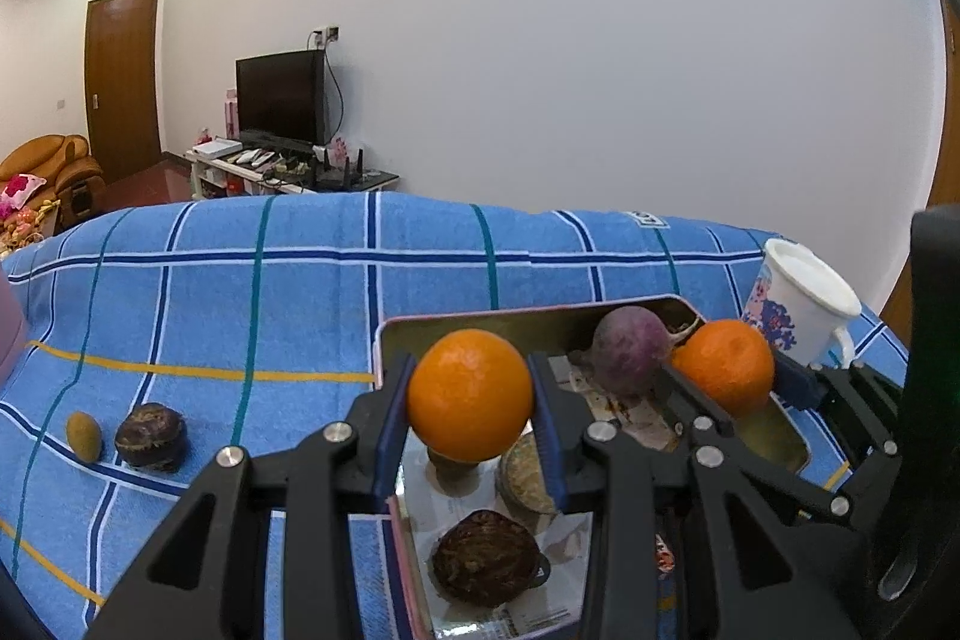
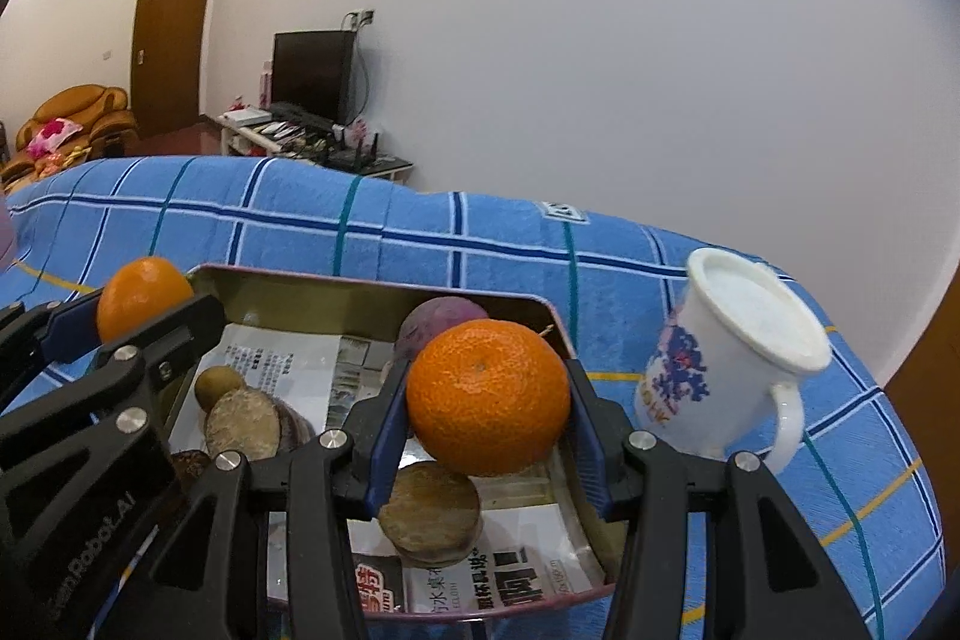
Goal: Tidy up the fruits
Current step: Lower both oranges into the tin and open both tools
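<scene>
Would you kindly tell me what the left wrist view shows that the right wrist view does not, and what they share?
Only the left wrist view: a small olive-brown fruit and a dark wrinkled fruit on the blue towel outside the tray.
Only the right wrist view: newsprint headlines lining the tray's near end.
Both: each hand-held gripper shut on an orange above the metal tray, the purple root, the white cup.

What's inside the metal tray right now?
The tray holds newspaper lining, a purple root, brown cut slices, a small kiwi-like fruit and a dark fruit. Held oranges cover some floor.
</scene>
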A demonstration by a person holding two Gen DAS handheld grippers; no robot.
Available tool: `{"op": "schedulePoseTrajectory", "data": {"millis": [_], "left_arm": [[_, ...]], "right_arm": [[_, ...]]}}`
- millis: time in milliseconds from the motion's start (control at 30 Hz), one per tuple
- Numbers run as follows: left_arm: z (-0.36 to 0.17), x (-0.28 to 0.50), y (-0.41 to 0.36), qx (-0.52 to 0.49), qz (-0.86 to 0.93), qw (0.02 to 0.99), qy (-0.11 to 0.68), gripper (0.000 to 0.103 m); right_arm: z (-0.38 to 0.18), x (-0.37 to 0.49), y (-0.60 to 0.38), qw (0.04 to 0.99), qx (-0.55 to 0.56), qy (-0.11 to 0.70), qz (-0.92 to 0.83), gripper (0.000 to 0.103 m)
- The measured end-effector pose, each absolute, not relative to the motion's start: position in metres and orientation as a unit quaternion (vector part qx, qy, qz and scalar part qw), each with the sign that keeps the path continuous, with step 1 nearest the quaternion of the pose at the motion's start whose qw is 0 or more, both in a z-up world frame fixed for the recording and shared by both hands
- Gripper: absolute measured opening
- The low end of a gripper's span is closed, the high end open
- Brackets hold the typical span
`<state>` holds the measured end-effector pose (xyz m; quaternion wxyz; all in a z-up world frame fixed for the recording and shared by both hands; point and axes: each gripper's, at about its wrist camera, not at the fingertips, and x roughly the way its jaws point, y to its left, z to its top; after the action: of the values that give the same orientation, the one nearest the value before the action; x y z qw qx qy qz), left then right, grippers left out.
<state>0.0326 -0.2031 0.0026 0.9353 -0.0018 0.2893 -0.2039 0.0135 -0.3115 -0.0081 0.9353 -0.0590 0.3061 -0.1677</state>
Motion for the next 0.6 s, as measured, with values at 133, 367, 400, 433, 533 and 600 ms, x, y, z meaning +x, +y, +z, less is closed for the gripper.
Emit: {"op": "schedulePoseTrajectory", "data": {"millis": [133, 367, 400, 433, 533, 600], "left_arm": [[-0.002, 0.037, -0.206, 0.001, -0.201, 0.932, 0.303, 0.039], [-0.007, 0.045, -0.205, 0.002, -0.196, 0.927, 0.320, 0.039], [-0.008, 0.046, -0.206, 0.002, -0.198, 0.926, 0.322, 0.039], [-0.008, 0.047, -0.206, 0.002, -0.199, 0.925, 0.323, 0.039], [-0.008, 0.046, -0.207, 0.006, -0.200, 0.925, 0.323, 0.039], [-0.008, 0.047, -0.207, 0.005, -0.201, 0.924, 0.324, 0.039]], "right_arm": [[-0.011, 0.018, -0.310, 0.934, -0.059, 0.318, -0.150, 0.051], [-0.014, 0.021, -0.307, 0.935, -0.059, 0.329, -0.121, 0.051], [-0.014, 0.021, -0.306, 0.936, -0.059, 0.329, -0.115, 0.051], [-0.015, 0.020, -0.306, 0.936, -0.059, 0.330, -0.110, 0.051], [-0.015, 0.018, -0.306, 0.936, -0.058, 0.331, -0.105, 0.051], [-0.016, 0.017, -0.307, 0.936, -0.053, 0.332, -0.101, 0.051]]}}
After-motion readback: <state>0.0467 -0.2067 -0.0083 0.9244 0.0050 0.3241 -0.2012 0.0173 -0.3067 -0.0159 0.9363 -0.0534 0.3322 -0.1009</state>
